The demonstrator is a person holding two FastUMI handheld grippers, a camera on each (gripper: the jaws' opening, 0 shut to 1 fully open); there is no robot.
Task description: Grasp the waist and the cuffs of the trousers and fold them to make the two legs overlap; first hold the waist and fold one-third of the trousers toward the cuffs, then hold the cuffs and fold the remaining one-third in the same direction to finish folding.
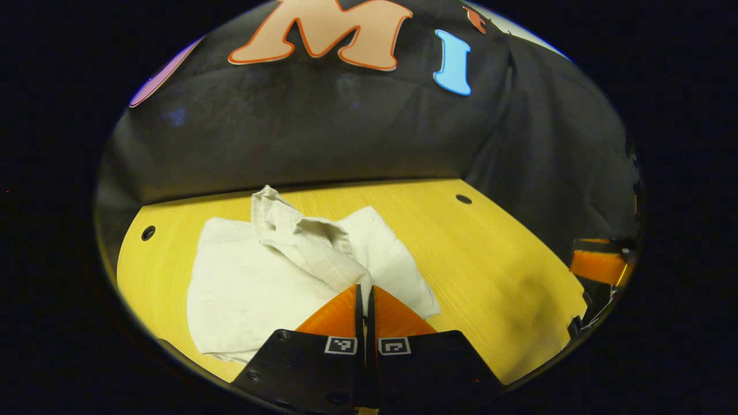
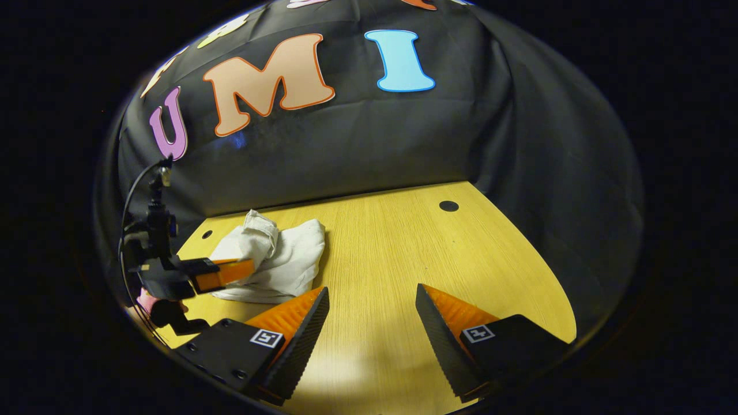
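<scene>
I see off-white trousers (image 1: 271, 271), plain with no print, on a yellow table (image 1: 490, 253) with faint wood grain and small black holes (image 2: 448, 206). Each gripper body is black with a black-and-white square marker (image 2: 477, 333).

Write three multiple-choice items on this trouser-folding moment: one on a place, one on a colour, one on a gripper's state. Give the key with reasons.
1. Where do the trousers lie on the table?
A. the far left part, near the wall
B. the right edge
C. hanging off the front

2. What colour are the trousers?
A. dark blue
B. off-white
C. red

3. How do the right gripper's jaws stand?
A. shut on cloth
B. shut on nothing
C. wide open over bare table

Key: 1 A, the right gripper view shows the bundle at the table's far left by the black cloth wall. 2 B, the fabric is pale cream in both views. 3 C, its fingers are spread with wood between them, while the left gripper pinches a fold of the trousers.
</scene>
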